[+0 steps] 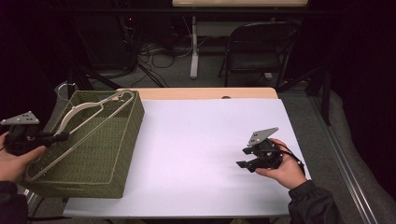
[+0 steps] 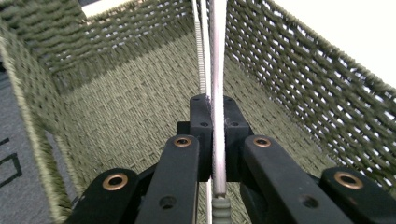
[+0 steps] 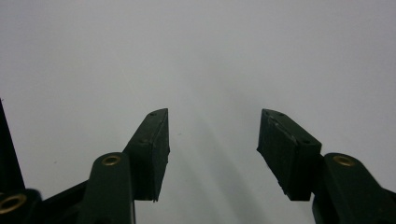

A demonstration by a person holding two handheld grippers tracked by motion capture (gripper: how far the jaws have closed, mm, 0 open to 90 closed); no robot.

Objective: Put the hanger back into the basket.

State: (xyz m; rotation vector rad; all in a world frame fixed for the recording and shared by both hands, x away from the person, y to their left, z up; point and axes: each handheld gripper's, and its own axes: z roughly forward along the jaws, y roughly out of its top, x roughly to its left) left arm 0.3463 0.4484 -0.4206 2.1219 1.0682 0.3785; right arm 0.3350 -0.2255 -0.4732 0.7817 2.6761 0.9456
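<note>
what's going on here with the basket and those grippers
A person holds a gripper in each hand at a white table. The left gripper has its fingers shut on a pale clothes hanger, which lies across the open top of a green woven basket at the table's left side. The right gripper is open with nothing between its fingers, over the bare tabletop.

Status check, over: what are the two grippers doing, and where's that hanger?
Left gripper shut on hanger. Hanger lies slanted in basket. Right gripper open, holding nothing, over white tabletop. Nothing in the way.
</note>
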